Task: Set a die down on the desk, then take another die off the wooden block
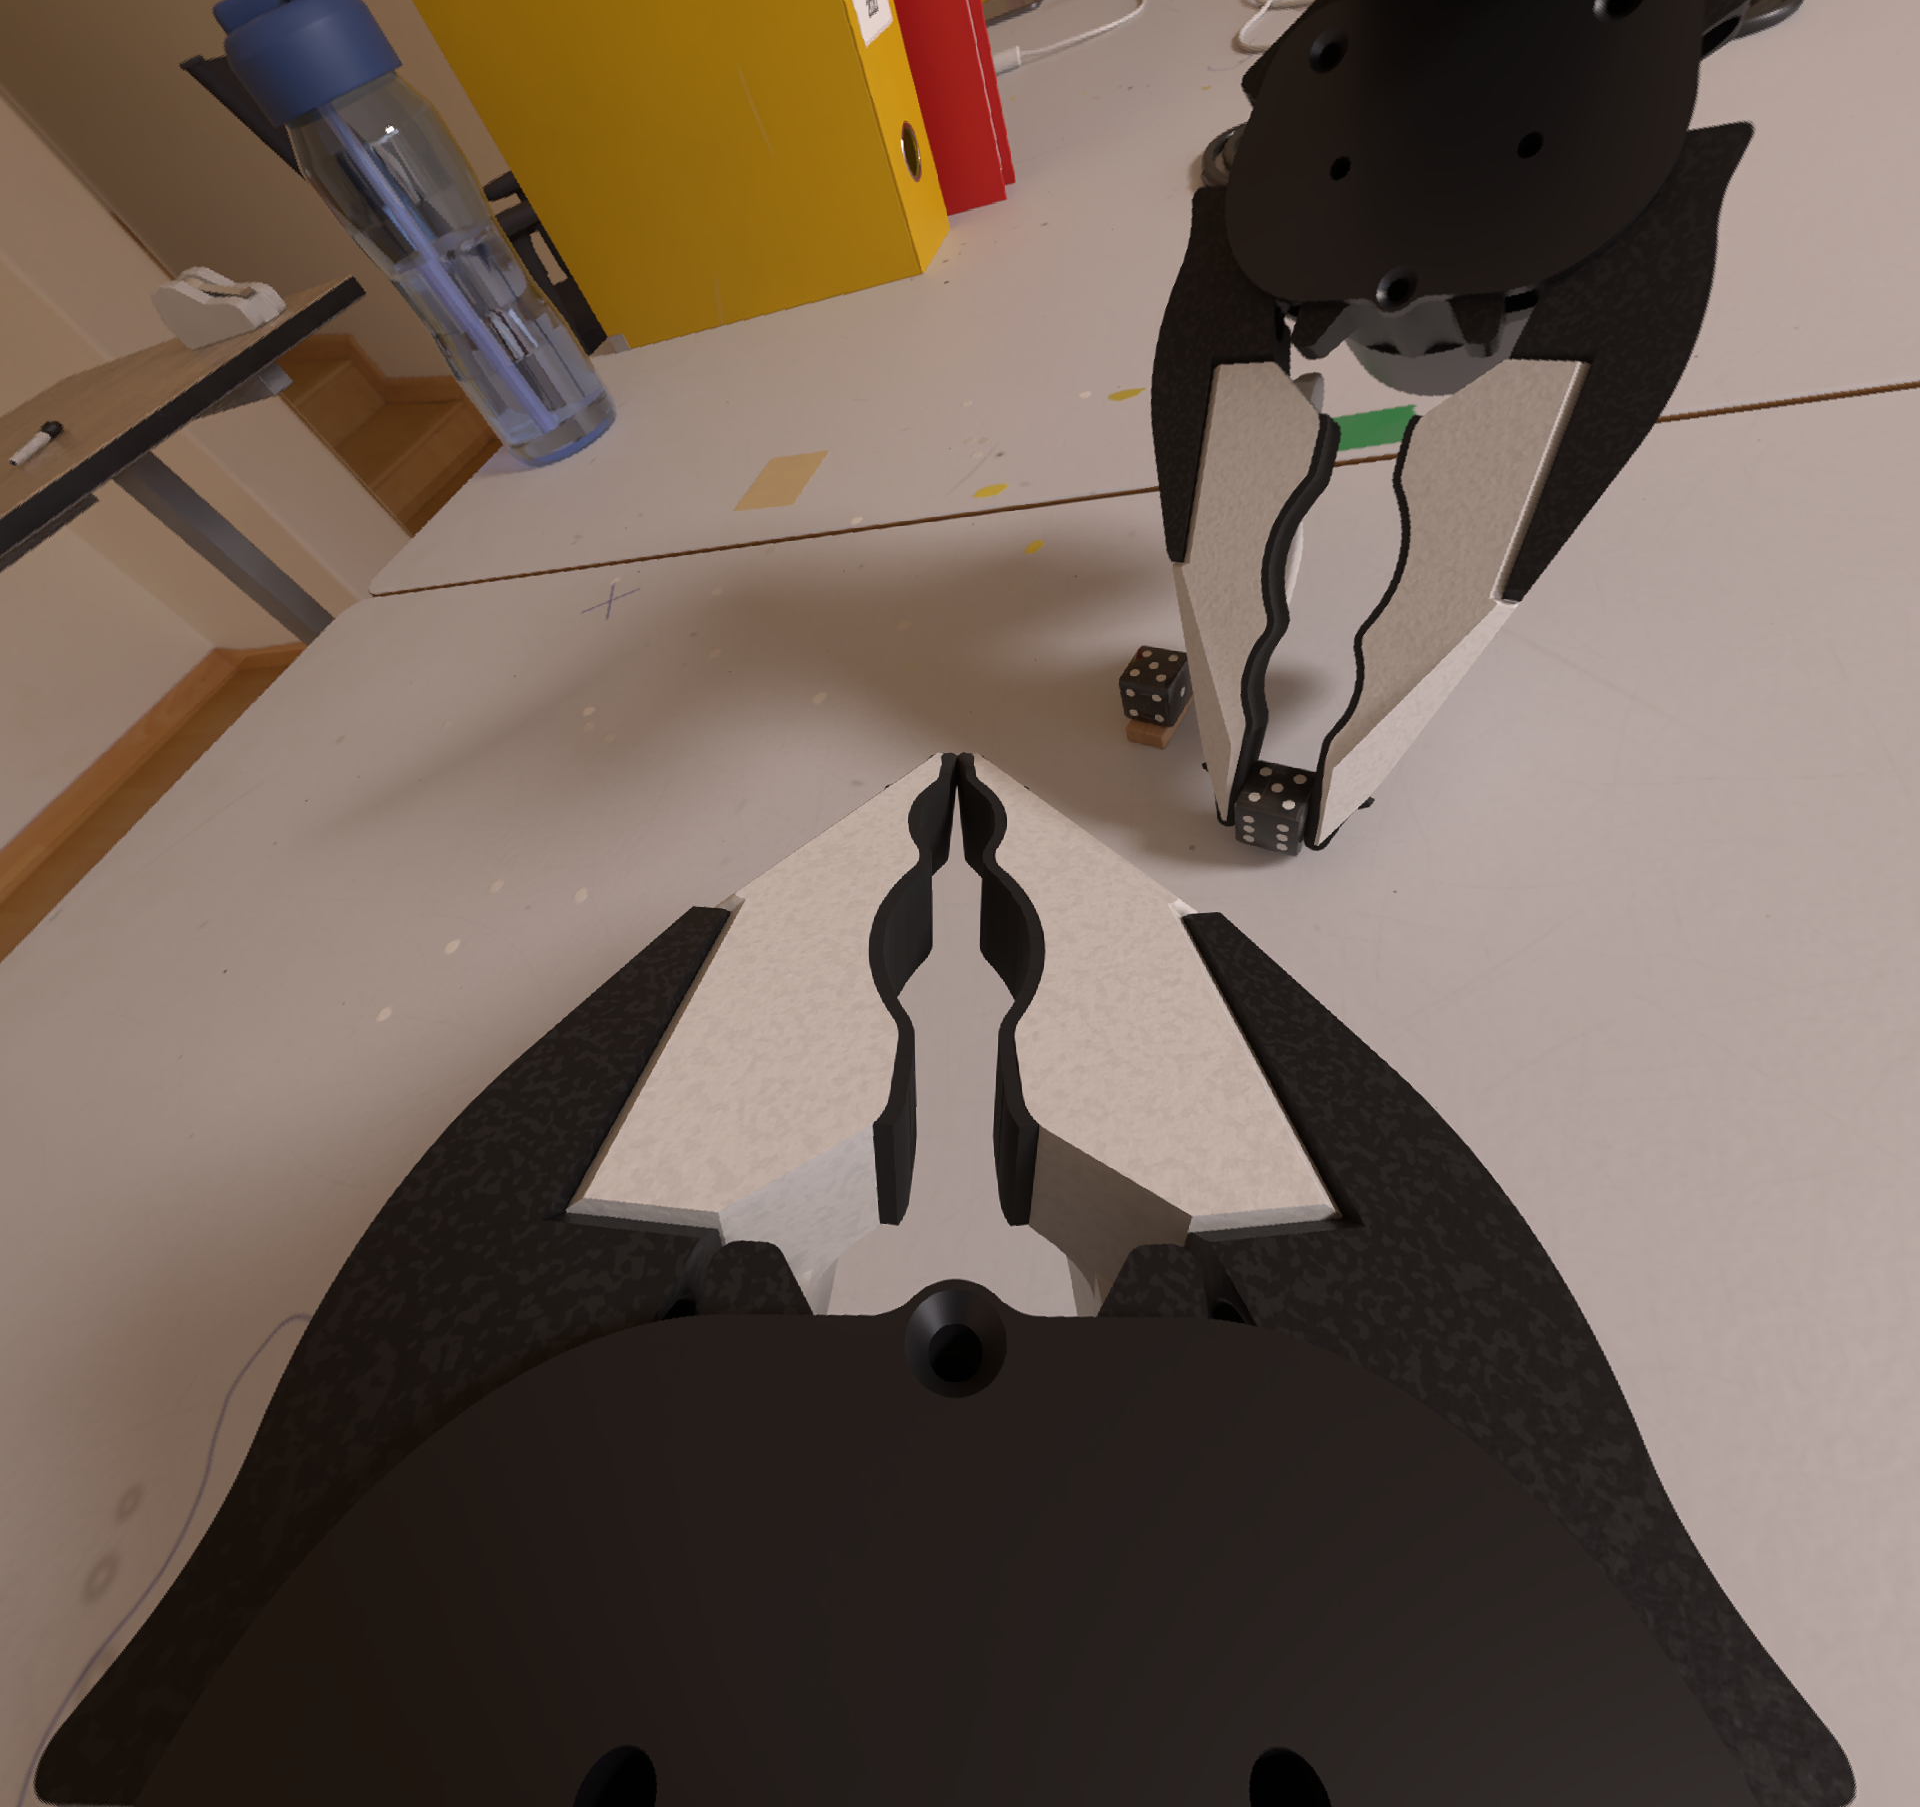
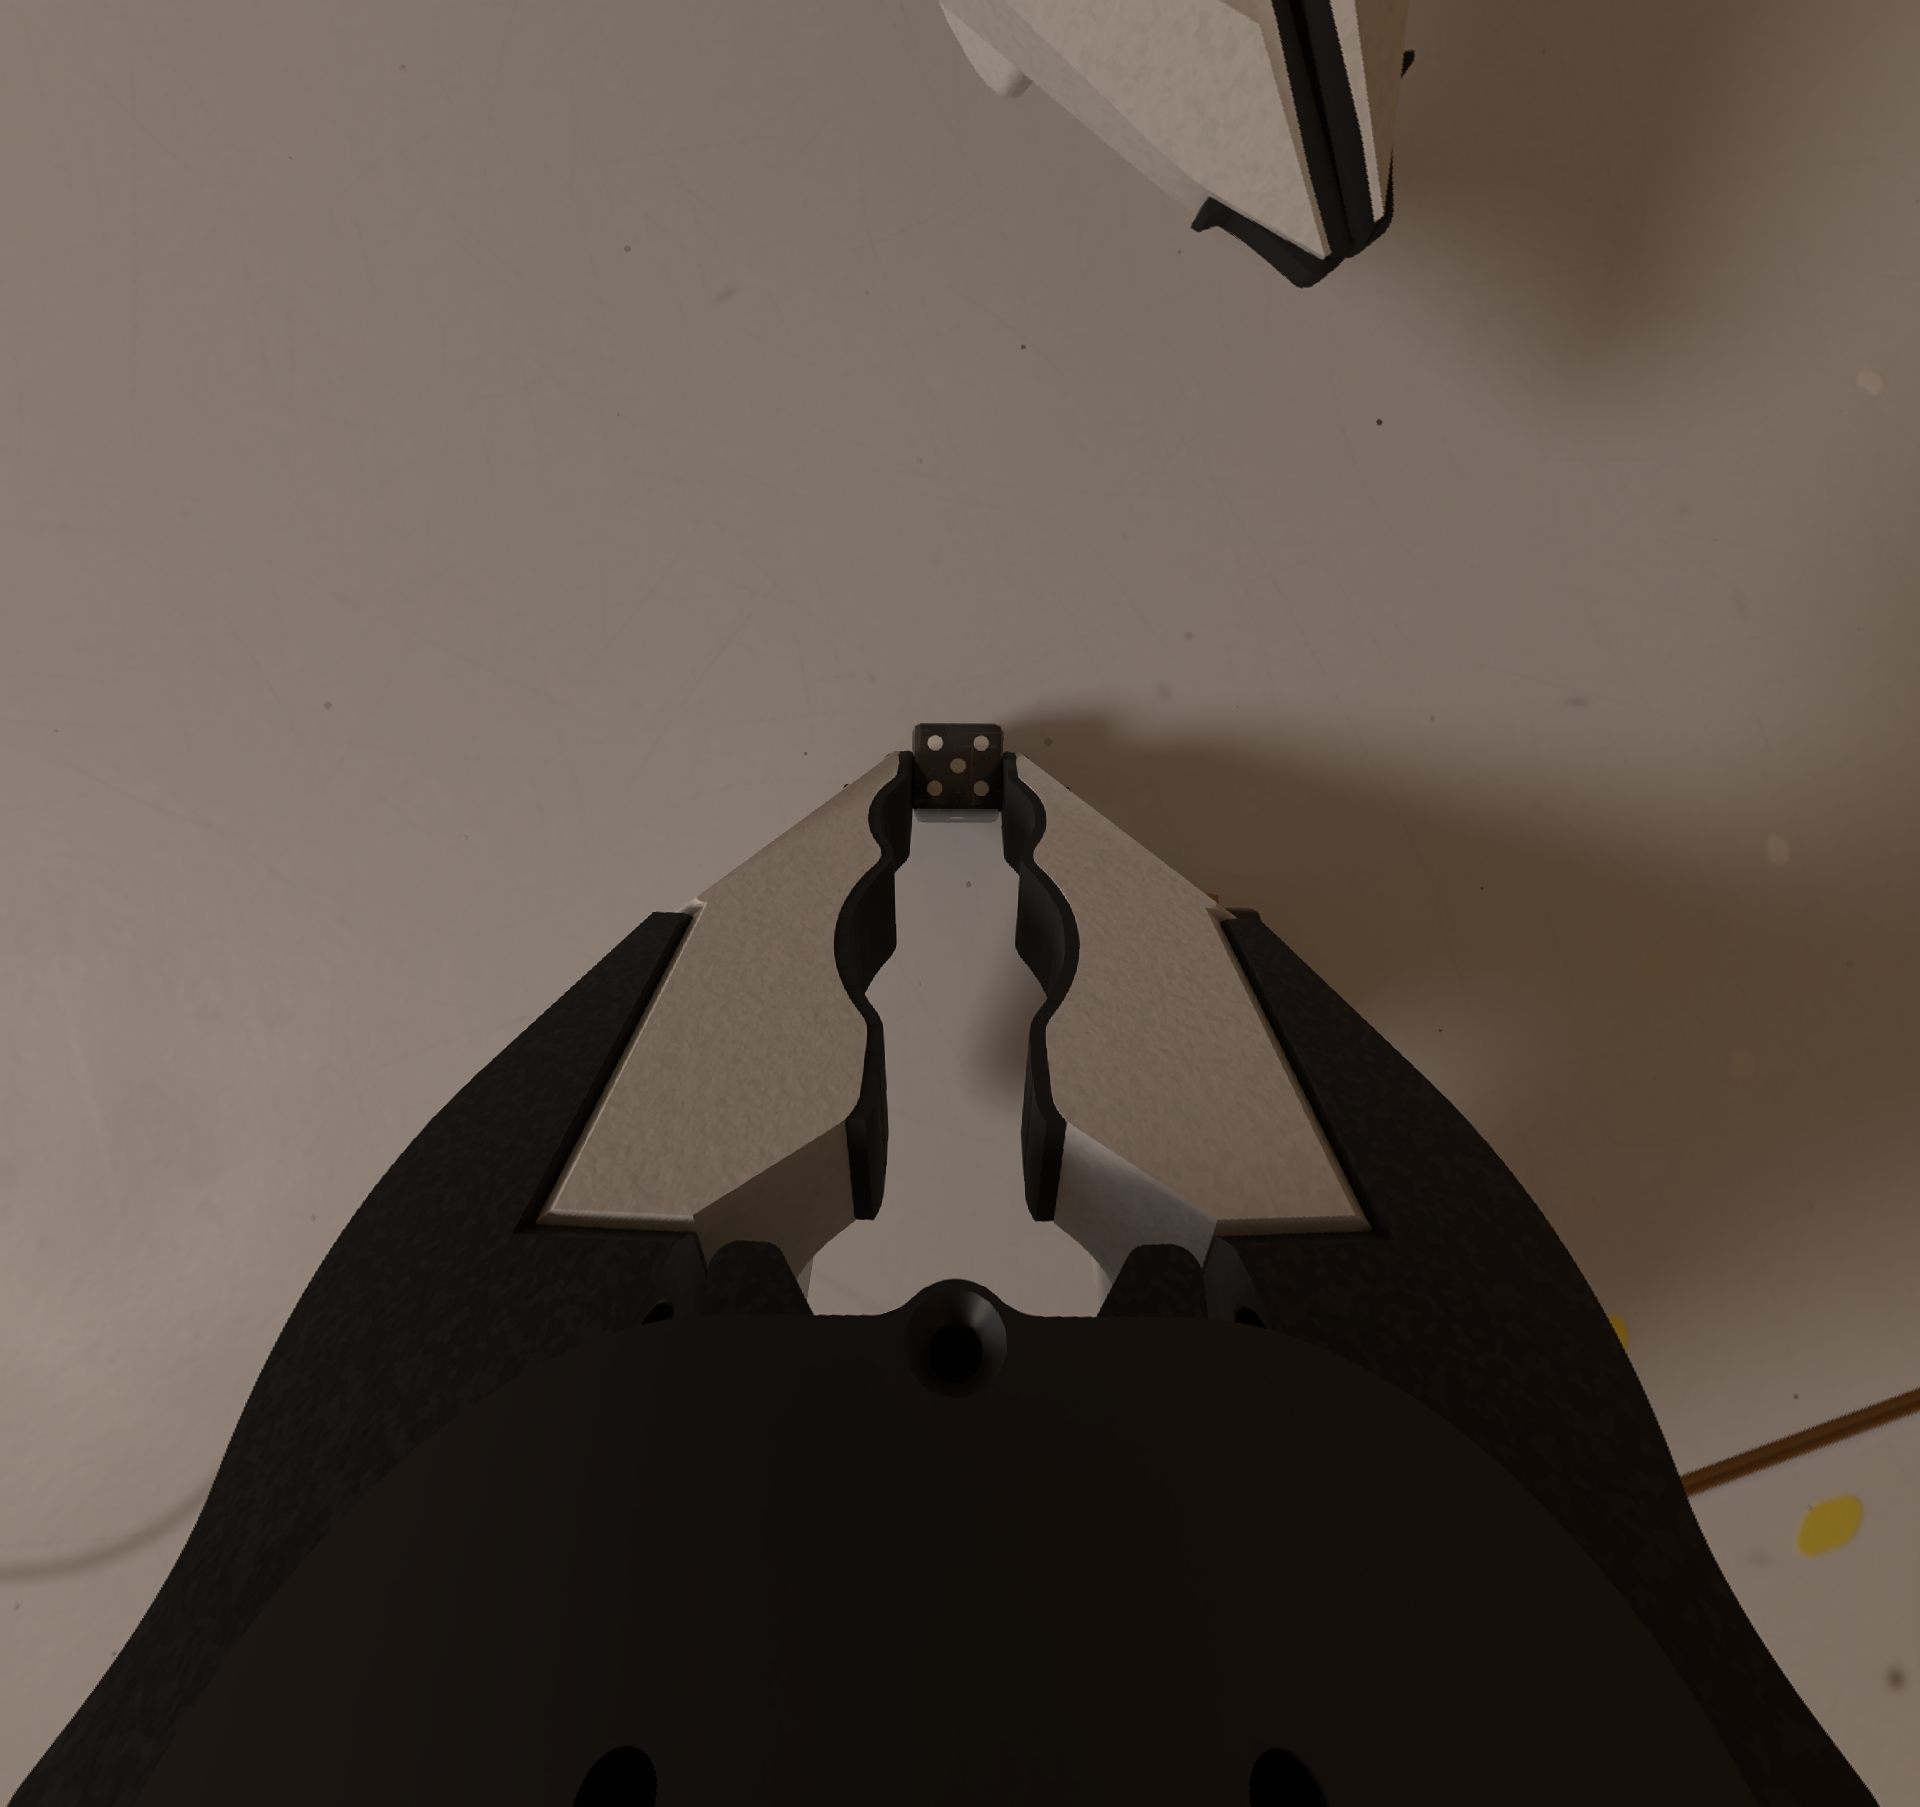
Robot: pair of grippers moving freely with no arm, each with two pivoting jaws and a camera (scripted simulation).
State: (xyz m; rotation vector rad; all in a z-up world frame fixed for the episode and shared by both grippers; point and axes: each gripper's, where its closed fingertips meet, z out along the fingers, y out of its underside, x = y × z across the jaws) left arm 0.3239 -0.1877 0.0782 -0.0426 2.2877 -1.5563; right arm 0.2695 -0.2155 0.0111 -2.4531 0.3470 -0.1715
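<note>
A black die sits on a small wooden block on the white desk. My right gripper points down just right of the block. It is shut on a second black die, held at its fingertips right at the desk surface. In the right wrist view this die is pinched between the tips of the right gripper. My left gripper is shut and empty, above the desk to the near left of both dice. It also shows in the right wrist view.
A clear water bottle with a blue cap, a yellow binder and a red binder stand at the back left. A white cable and green tape lie behind. The desk edge and a side table are at the left.
</note>
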